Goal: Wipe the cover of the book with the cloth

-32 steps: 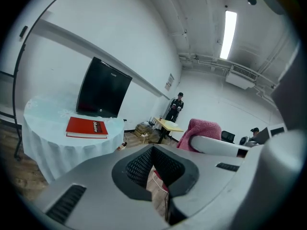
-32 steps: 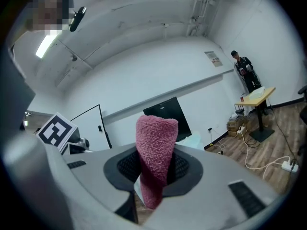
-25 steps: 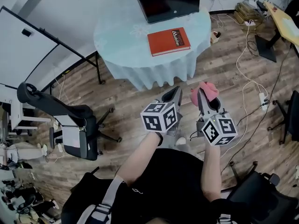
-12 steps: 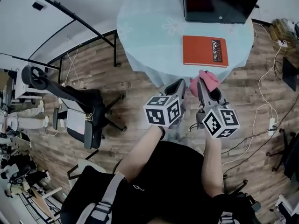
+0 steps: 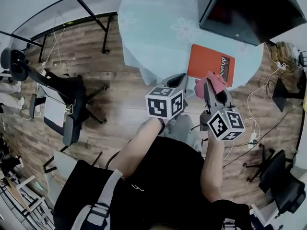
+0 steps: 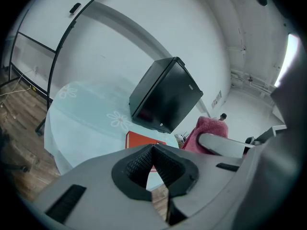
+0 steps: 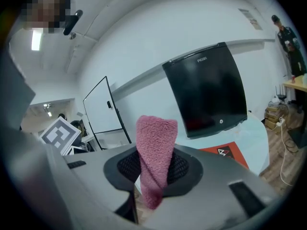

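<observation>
An orange-red book [image 5: 210, 64] lies flat near the front edge of a round table with a pale blue cloth [image 5: 158, 28]; it also shows as the book [image 6: 139, 139] and the book [image 7: 225, 153]. My right gripper [image 5: 209, 85] is shut on a pink cloth [image 5: 211, 83], which sticks up between the jaws as the cloth [image 7: 156, 152]. In the head view the cloth overlaps the book's near edge. My left gripper [image 5: 178, 83] is beside it to the left, jaws shut with nothing between them, short of the table edge.
A black monitor [image 5: 252, 11] stands behind the book on the table. An office chair [image 5: 62, 104] is at the left on the wood floor. Cables and a power strip [image 5: 252, 138] lie at the right, with another chair [image 5: 283, 186] at the lower right.
The table and book have come closer and now sit just ahead of both grippers. The view has swung left to right. The pink cloth stays clamped in the right gripper.
</observation>
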Tool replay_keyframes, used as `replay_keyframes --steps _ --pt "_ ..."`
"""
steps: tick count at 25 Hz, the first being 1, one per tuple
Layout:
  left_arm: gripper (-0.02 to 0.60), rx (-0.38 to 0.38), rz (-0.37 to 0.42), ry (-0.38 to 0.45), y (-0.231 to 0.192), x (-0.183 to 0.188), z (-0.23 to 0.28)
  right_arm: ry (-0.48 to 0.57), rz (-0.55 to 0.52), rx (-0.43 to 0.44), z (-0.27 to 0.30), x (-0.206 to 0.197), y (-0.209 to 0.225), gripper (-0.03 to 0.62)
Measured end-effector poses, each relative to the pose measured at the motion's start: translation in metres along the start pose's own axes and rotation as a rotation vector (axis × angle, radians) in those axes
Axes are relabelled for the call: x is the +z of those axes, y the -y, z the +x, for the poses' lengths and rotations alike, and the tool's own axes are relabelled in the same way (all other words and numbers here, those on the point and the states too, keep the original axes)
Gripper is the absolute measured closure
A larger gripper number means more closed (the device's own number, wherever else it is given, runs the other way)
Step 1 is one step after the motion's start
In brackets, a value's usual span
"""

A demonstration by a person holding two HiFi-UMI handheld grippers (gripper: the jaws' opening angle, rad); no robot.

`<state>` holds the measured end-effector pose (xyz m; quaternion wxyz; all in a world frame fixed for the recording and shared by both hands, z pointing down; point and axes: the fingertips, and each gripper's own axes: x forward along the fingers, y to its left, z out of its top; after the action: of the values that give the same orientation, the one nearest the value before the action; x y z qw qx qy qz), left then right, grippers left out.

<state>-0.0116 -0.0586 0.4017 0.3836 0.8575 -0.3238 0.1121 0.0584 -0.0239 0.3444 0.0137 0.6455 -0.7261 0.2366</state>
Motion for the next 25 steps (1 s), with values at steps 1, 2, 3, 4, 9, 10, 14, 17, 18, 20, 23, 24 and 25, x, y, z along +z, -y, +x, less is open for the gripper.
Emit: replay_keyframes --steps 1,2,3,4,9,10,14,17,18,20,23,24,25 --pt "0.568 -0.005 0.0 0.003 0.0 0.004 0.004 -0.005 -0.004 -0.002 0.005 0.003 0.002 0.499" --pt "0.568 -0.008 -0.003 0.006 -0.001 0.008 0.008 -0.01 -0.009 -0.002 0.01 0.006 0.004 0.499" --pt "0.568 -0.008 -0.011 0.007 -0.003 0.011 0.012 -0.017 -0.014 0.001 0.014 0.007 0.004 0.499" --pt "0.568 -0.006 -0.023 0.007 -0.005 0.013 0.015 -0.027 -0.019 0.008 0.019 0.008 0.004 0.499" --pt "0.568 0.02 -0.075 0.004 -0.015 0.017 0.042 -0.108 -0.03 0.059 0.046 -0.004 0.014 0.499" --pt "0.566 0.027 -0.082 -0.001 -0.017 0.016 0.049 -0.127 -0.02 0.061 0.052 -0.007 0.021 0.499" --pt "0.568 0.05 -0.121 -0.018 -0.022 0.013 0.073 -0.182 -0.004 0.085 0.076 -0.01 0.039 0.499" --pt "0.568 0.098 -0.144 -0.035 -0.037 0.014 0.089 -0.214 0.006 0.123 0.101 -0.013 0.045 0.499" --pt "0.568 0.114 -0.154 -0.041 -0.042 0.013 0.095 -0.227 0.011 0.13 0.108 -0.015 0.049 0.499" --pt "0.568 0.14 -0.178 -0.049 -0.05 0.013 0.106 -0.253 0.017 0.141 0.121 -0.016 0.06 0.499" --pt "0.568 0.171 -0.206 -0.057 -0.059 0.014 0.122 -0.299 0.022 0.158 0.141 -0.022 0.073 0.499" --pt "0.568 0.18 -0.212 -0.06 -0.063 0.014 0.127 -0.315 0.022 0.165 0.147 -0.025 0.076 0.499" --pt "0.568 0.188 -0.218 -0.062 -0.067 0.015 0.132 -0.329 0.021 0.173 0.154 -0.028 0.079 0.499"
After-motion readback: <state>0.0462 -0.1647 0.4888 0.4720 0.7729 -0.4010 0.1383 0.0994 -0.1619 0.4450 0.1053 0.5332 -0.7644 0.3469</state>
